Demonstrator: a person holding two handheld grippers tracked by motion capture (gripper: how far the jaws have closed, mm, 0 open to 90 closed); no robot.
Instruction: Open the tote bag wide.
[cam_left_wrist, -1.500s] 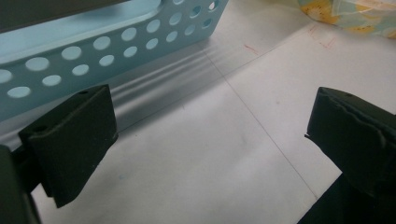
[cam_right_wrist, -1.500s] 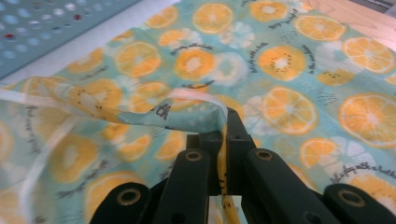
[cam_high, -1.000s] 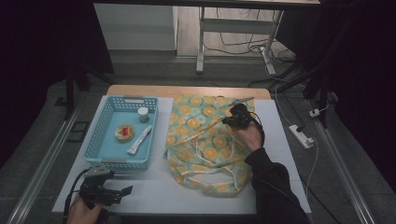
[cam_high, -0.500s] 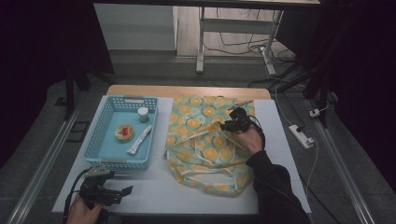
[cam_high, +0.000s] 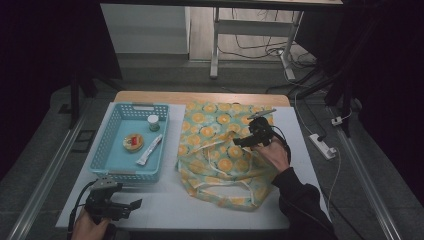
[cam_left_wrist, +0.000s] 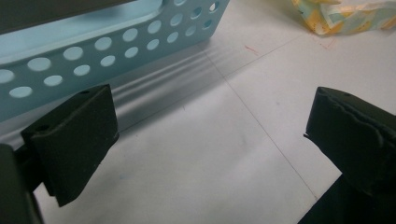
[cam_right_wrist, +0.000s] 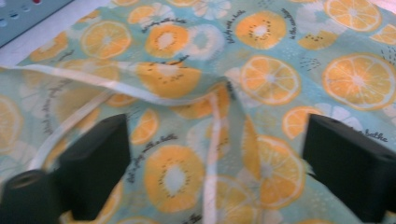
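The bag carries small curved script around its fruit slices, too blurred to read.

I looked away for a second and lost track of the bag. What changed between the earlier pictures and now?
The right gripper has let go of the fruit-print bag: its jaws have just been opening and now stand wide over the cloth, and the hand has drawn back a little toward the person. The raised fold has dropped. The left gripper, the blue basket and its contents stayed put.
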